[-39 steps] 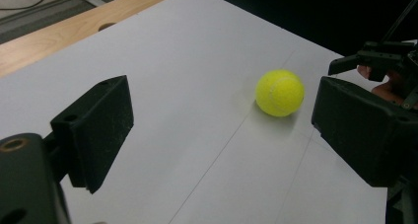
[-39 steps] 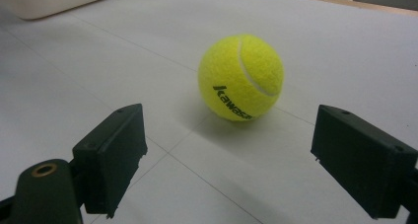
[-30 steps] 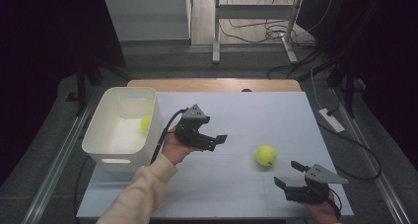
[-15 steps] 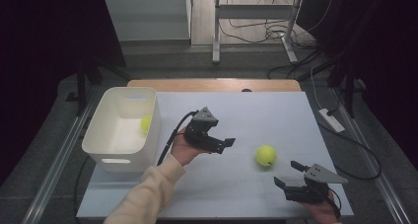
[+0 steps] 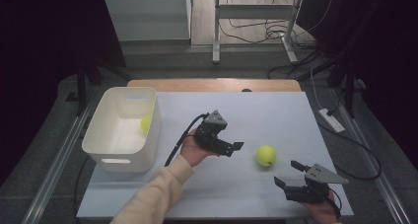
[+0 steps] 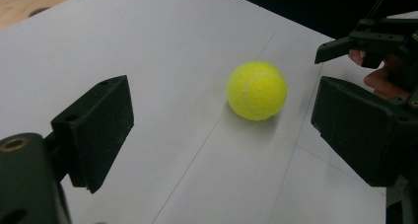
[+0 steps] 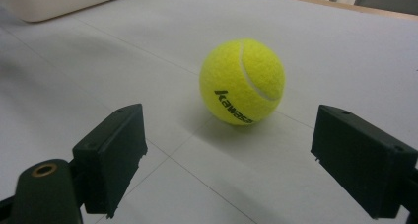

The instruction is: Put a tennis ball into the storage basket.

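high view overhead; both gripper views low, share tennis ball

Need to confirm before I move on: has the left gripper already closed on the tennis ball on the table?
No. In the left gripper view the tennis ball lies free on the table, ahead of the left gripper, whose jaws stand wide apart.

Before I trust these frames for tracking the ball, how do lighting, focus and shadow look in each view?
High view: dim, dark surroundings, tennis ball small but distinct. Left gripper view: ball fairly sharp with a soft shadow, near fingers slightly soft. Right gripper view: ball crisp, its printed lettering readable, shadow faint.
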